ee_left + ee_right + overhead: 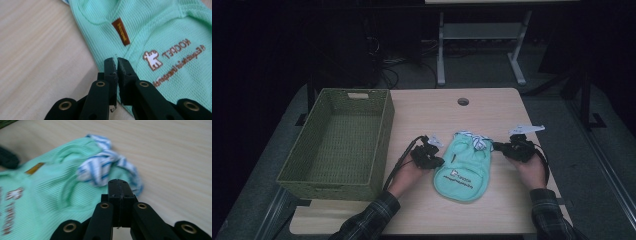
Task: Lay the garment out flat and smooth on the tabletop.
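1. A woven green basket (337, 145) stands empty along the left edge of the bench (492, 107), its long axis running from the near edge toward the far edge.

2. Just right of the basket, the left gripper (435, 161) sits at the left hem of a mint-green pet shirt (462, 175). In the left gripper view its jaws are pressed together at the shirt's edge, tips touching the fabric near the seam below a brown tab label (121, 31). Whether a fold of cloth is pinched between them cannot be told.

3. The shirt lies flat near the middle of the bench's near edge, long axis pointing from near edge to far edge, printed logo (462, 178) facing up. Its blue-and-white striped collar (474, 140) is bunched at the far end.

4. The right gripper (498, 146) rests at the shirt's right side, beside the striped collar. In the right gripper view its jaws are closed tight with nothing visible between them, tips just short of the striped cloth (105, 167).

5. The shirt lies between the two grippers, and the basket lies to its left, so the left hand appears nearer for any transfer there.
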`<state>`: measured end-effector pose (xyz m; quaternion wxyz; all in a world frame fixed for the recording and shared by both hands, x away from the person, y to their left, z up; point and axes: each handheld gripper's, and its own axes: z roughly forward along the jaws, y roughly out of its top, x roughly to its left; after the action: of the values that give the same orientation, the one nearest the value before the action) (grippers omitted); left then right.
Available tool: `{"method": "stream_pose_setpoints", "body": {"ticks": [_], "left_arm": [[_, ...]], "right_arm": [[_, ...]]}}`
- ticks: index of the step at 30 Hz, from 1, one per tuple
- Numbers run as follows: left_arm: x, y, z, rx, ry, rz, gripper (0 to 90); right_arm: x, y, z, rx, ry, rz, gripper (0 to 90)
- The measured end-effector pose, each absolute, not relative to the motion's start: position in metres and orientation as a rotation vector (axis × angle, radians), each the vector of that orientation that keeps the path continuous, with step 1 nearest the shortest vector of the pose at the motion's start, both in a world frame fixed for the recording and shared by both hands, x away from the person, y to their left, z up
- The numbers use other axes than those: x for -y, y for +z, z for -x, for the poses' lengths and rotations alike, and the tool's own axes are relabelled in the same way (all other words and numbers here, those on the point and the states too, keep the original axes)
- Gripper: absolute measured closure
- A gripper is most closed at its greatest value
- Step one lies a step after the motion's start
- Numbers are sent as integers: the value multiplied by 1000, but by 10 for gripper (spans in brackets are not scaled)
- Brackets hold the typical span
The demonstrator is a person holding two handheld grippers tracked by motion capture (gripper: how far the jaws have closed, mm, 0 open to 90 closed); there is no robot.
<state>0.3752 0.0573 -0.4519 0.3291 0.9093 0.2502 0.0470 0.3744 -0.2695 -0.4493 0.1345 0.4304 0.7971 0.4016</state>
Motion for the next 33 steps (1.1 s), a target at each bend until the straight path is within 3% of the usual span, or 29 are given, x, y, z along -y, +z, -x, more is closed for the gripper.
{"method": "stream_pose_setpoints", "body": {"ticks": [15, 33], "left_arm": [[-45, -453, -393, -636, 113, -2380, 841], [-50, -457, -374, -609, 64, -2425, 867]], "right_arm": [[238, -462, -330, -2504, 1114, -1155, 898], [240, -467, -339, -2510, 1014, -1144, 899]]}}
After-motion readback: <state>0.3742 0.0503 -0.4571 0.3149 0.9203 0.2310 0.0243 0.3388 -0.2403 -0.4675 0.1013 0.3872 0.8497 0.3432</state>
